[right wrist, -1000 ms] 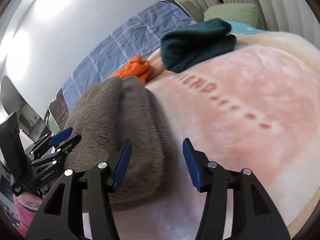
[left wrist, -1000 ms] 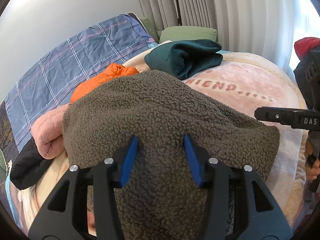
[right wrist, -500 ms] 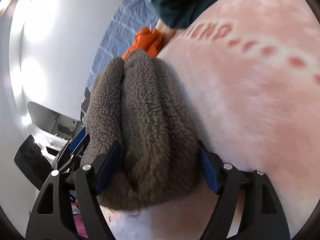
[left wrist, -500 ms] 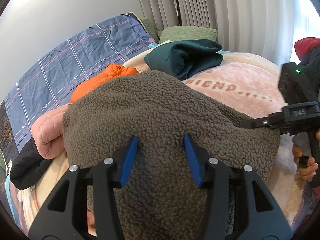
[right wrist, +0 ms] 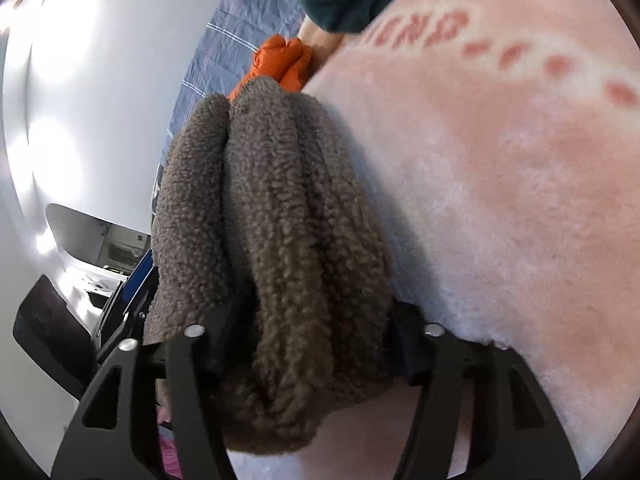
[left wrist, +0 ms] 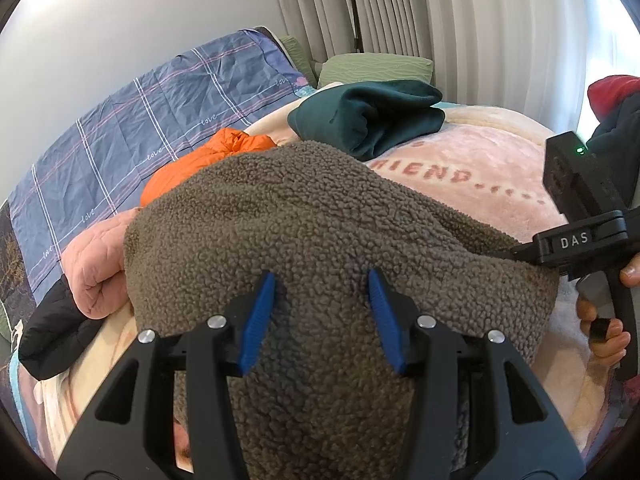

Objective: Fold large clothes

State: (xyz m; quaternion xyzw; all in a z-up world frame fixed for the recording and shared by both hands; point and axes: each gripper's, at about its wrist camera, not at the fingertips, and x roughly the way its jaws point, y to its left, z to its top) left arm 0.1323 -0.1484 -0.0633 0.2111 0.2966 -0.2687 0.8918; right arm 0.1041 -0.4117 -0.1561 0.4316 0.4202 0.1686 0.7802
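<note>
A folded brown fleece garment lies on the pink blanket of a bed. My left gripper is open, its blue pads resting over the near side of the fleece. My right gripper has the thick folded end of the fleece between its fingers, pads buried in the pile; whether they press it I cannot tell. The right gripper also shows in the left wrist view at the fleece's right end. The left gripper's blue pad shows at the fleece's far side.
A folded dark green garment, an orange puffer, a pink quilted item and a black one lie behind and left of the fleece. A blue plaid sheet, green pillow and curtains stand beyond.
My right gripper has moved in from beside the fleece and pushed over its folded right end, which now sits deep between the fingers. The left gripper has stayed put.
</note>
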